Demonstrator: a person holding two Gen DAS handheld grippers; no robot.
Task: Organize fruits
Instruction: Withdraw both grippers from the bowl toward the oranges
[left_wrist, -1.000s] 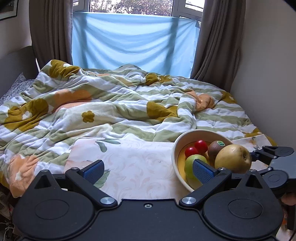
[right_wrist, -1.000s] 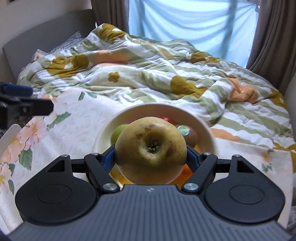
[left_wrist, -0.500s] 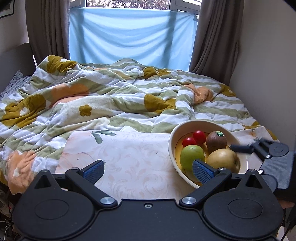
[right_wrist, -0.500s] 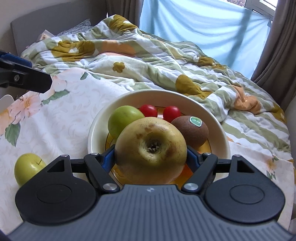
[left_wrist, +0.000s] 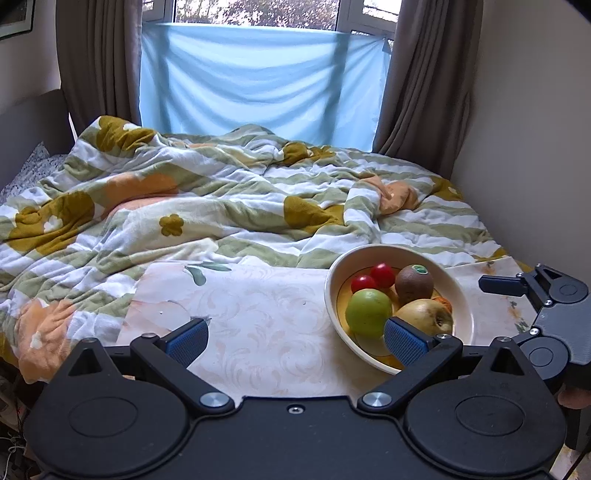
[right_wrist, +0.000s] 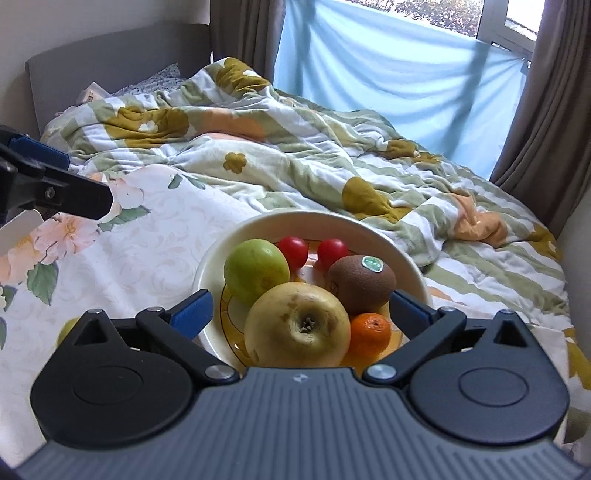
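While its jaws are opening wide, the right gripper (right_wrist: 299, 308) frames the yellow apple (right_wrist: 297, 325), which rests untouched between them low in the frame, inside the bowl (right_wrist: 369, 226). Lower centre in its own view, the left gripper (left_wrist: 295, 338) hangs with jaws open and empty.

Both wrist cams looked forward and down along their own fingers toward the bed (left_wrist: 229, 206) and curtained window (left_wrist: 258, 81). Left cam sat back on the bowl's left, with the bowl (left_wrist: 458, 291) at right of frame. Right cam sat close over the bowl (right_wrist: 236, 254), angled toward the headboard (right_wrist: 110, 62). Shared: bowl, floral cloth (left_wrist: 258, 317), blanket.
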